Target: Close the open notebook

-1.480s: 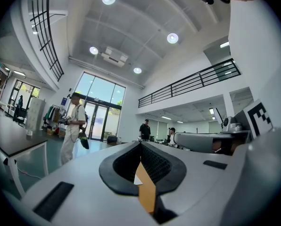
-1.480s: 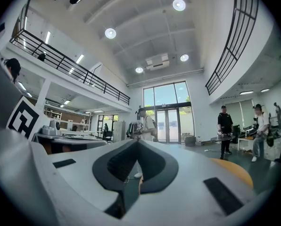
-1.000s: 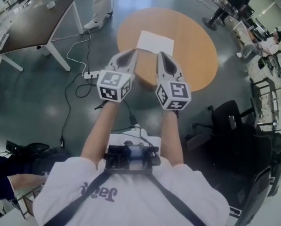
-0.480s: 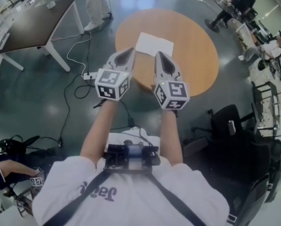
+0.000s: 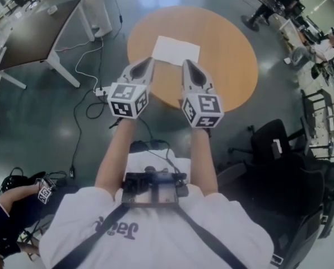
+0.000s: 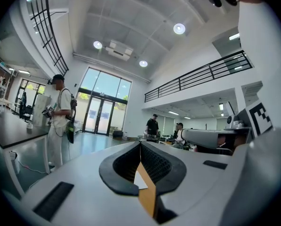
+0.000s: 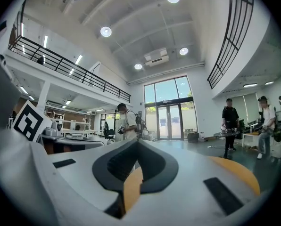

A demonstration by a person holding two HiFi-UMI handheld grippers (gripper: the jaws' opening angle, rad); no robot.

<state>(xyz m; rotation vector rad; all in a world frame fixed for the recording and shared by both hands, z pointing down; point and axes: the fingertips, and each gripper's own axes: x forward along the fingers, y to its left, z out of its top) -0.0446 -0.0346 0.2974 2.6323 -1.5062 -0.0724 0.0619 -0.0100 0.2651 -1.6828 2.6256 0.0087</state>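
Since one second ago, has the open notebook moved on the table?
No. The notebook lies at the same spot on the round table, a little left of its centre.

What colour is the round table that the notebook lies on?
Orange-brown. The round table shows best in the head view, under the white notebook.
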